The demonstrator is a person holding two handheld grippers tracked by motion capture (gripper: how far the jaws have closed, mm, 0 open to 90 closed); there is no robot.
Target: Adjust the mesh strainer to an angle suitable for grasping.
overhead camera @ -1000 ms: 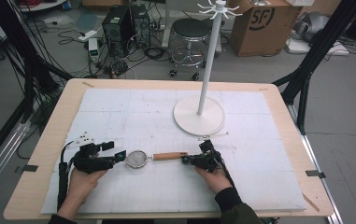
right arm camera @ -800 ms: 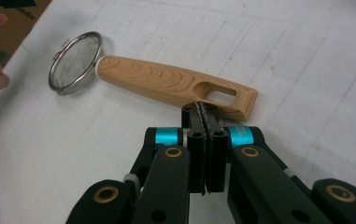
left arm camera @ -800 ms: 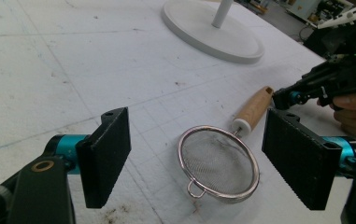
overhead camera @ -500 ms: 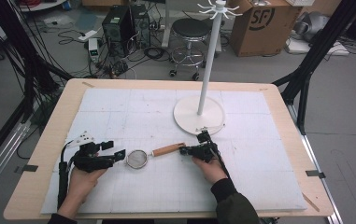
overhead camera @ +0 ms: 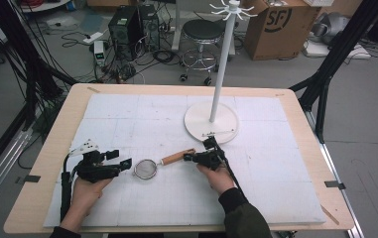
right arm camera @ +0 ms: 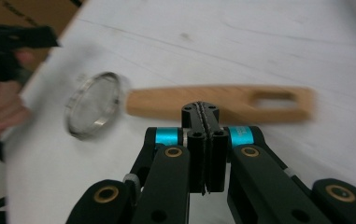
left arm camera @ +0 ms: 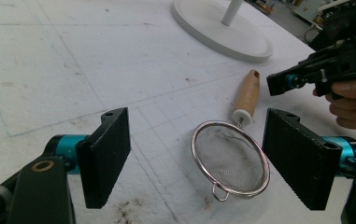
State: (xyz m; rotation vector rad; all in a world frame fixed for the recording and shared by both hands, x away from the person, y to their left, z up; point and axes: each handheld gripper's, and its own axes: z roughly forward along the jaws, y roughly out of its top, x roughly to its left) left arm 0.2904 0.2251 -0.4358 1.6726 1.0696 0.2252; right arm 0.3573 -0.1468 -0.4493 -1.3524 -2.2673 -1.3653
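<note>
The strainer [left arm camera: 231,159] lies on the table between the wide-open jaws of the left gripper [overhead camera: 119,159], touching neither. Its wooden handle [right arm camera: 220,104] runs just beyond the right gripper [right arm camera: 201,111], whose jaws are pressed together, empty. Past that stands the rack [overhead camera: 211,124].

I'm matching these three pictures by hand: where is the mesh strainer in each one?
High view: strainer lies low on the mat, left of centre.
Left gripper view: lower middle, handle pointing up and away.
Right gripper view: rim at left, handle running right.
Shared landmark: its wooden handle.
</note>
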